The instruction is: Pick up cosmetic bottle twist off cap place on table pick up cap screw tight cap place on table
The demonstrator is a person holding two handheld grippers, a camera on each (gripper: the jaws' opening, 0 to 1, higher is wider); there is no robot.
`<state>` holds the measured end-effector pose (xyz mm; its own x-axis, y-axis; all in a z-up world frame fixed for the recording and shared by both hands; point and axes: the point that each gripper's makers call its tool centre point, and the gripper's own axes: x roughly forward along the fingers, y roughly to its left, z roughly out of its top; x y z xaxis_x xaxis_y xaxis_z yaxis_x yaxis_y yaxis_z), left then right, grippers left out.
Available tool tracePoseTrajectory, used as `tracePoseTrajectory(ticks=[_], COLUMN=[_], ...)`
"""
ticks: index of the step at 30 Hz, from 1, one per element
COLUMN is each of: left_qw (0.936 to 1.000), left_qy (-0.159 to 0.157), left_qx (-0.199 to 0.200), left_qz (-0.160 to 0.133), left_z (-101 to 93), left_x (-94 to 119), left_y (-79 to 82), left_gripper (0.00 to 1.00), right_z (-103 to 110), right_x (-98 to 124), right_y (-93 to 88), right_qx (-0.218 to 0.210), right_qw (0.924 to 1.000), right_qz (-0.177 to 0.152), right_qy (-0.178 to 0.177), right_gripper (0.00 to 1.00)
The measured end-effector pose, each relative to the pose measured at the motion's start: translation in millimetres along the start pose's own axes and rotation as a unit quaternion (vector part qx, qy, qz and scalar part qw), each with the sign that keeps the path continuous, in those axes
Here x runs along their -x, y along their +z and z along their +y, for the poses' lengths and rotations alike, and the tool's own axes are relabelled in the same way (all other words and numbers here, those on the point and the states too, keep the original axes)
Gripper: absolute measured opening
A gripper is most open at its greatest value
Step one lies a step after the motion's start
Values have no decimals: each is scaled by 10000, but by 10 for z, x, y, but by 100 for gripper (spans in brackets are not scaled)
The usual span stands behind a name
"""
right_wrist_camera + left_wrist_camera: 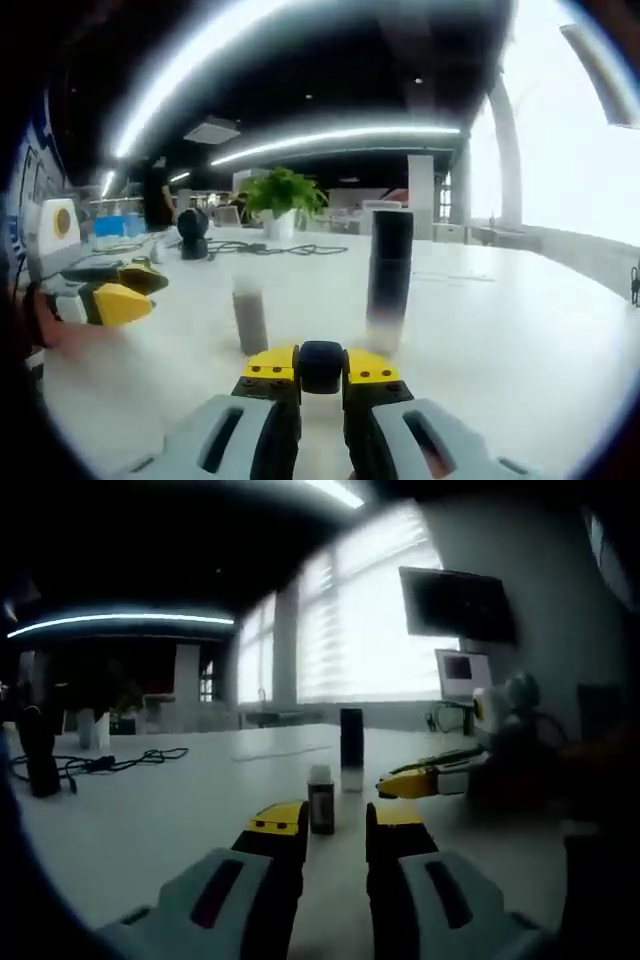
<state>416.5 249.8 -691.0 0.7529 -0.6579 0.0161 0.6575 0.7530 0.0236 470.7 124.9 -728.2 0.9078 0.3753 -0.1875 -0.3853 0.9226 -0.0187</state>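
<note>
A small dark cosmetic bottle with a pale bare neck stands upright on the white table, just beyond my left gripper. That gripper is open and the bottle is not between its fingers. In the right gripper view the same bottle is blurred, ahead and to the left. My right gripper is shut on a dark round cap, held low over the table. The right gripper reaches in from the right in the left gripper view. The left gripper lies at the left edge.
A tall black cylinder bottle stands upright behind the small one. Black cables and a dark upright object lie far left. A potted plant and a round black device sit at the table's far side.
</note>
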Motion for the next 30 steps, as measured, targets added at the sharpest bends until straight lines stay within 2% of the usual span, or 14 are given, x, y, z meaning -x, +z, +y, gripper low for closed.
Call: tracePoseTrajectory(ticks=[7, 12, 21, 26, 30], left_qw=[10000, 10000, 10000, 10000, 9999], left_qy=[14, 71, 72, 88, 100], left_qx=[10, 22, -13, -14, -9], left_qz=[-15, -42, 12, 14, -10], left_z=[2, 20, 12, 20, 26], left_x=[-8, 1, -5, -7, -7], left_y=[10, 24, 8, 8, 19], left_gripper=[14, 13, 13, 13, 13], right_z=[15, -33, -39, -27, 34], right_x=[-55, -70, -80, -70, -28], right_y=[-137, -163, -175, -180, -165], right_qx=[222, 72, 211, 189, 153], right_qw=[9990, 9990, 9985, 9985, 9987], right_qz=[384, 430, 497, 519, 469], right_qy=[-23, -78, -121, -32, 160], right_gripper=[10, 10, 10, 10, 25])
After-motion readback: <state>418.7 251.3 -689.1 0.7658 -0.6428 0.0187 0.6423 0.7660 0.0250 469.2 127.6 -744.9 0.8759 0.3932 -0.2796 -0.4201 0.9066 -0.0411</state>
